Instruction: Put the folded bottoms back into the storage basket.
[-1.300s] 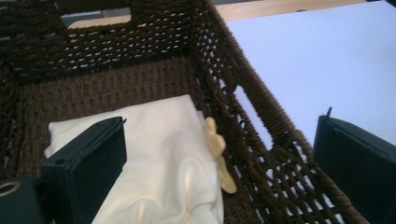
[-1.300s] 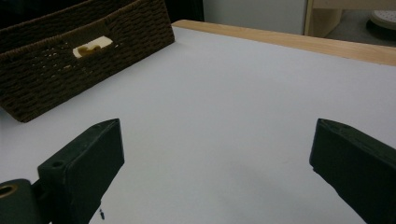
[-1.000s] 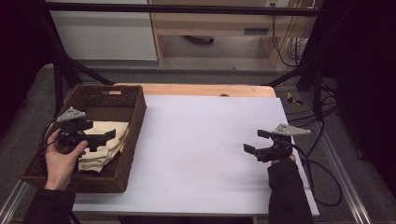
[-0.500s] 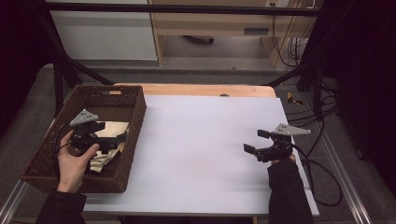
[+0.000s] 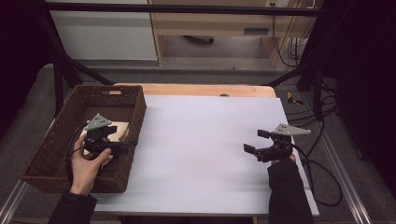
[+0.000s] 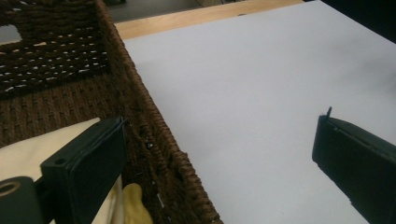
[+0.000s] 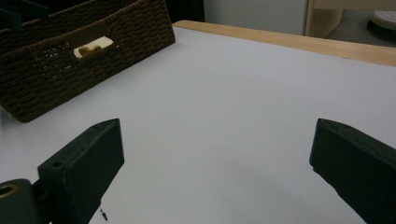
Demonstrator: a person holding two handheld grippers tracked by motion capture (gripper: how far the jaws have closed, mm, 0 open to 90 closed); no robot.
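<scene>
Left gripper (image 5: 122, 148): jaws wide, empty, over the basket (image 5: 135, 116) rim.
Cloth (image 5: 119, 130): lying inside the basket.
Right gripper (image 5: 253, 143): spread, idle, well right of basket.
Progress: cloth not grabbed yet.

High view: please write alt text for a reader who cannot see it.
A person's left tongs hang open over the right wall of a brown wicker basket that holds a cream cloth, at the left of a white table. The right tongs, also open, rest at the table's right side.
</scene>
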